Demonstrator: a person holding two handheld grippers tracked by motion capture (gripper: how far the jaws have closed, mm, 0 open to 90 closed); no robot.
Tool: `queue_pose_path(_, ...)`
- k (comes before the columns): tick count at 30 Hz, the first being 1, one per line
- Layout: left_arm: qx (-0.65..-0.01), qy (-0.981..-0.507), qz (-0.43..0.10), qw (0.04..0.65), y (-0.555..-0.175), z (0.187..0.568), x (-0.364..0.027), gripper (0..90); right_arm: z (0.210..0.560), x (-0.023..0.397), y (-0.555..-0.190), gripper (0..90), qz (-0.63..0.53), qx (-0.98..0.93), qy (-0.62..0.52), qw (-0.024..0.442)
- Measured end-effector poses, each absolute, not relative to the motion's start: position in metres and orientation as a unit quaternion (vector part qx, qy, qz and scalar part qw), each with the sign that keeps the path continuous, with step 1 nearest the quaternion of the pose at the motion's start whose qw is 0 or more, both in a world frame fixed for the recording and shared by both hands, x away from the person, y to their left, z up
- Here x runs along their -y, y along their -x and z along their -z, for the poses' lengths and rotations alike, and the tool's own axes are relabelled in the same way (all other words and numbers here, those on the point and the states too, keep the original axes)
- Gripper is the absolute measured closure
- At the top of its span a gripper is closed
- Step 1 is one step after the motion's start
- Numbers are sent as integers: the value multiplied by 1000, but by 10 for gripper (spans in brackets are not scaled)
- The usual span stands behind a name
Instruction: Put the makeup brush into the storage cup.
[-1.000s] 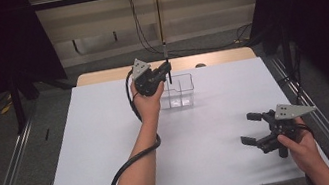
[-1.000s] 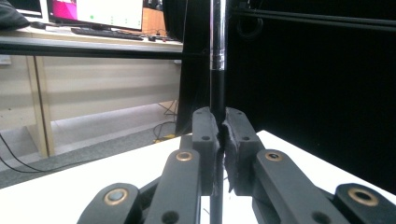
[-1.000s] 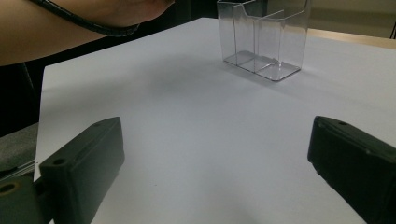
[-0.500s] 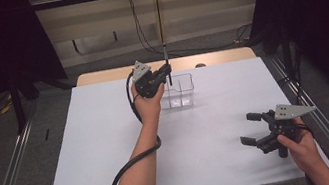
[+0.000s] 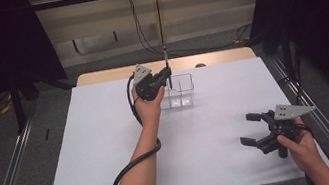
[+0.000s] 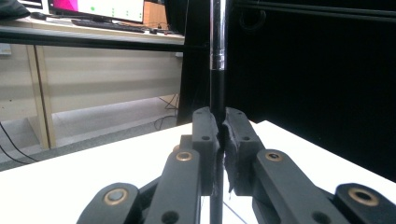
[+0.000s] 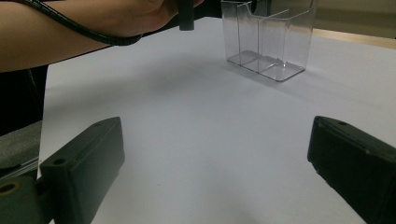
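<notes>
Little has moved since the earlier frame: left gripper (image 5: 165, 74) still clamps the pen (image 5: 166, 60) upright.
Pen (black barrel, silver upper section) stands over the clear box (image 5: 180, 91); right gripper (image 5: 251, 128) rests open on the table (image 5: 86, 151).

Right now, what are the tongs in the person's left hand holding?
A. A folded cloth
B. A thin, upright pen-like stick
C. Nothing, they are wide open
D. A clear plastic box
B: the left tongs are clamped shut on a thin upright stick beside the clear box.
</notes>
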State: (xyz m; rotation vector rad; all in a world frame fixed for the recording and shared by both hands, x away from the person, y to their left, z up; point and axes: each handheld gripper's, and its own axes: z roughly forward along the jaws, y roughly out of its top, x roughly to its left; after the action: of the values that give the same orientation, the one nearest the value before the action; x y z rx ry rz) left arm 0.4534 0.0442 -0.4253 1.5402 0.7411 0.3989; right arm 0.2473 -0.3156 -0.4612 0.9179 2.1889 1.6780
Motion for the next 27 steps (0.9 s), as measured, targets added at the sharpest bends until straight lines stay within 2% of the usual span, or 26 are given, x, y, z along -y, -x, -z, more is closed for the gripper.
queue_pose_path(27,-326,-682,-167,633,-447,438,-44,829,462,314,-247,38,-573,-749,-312,115)
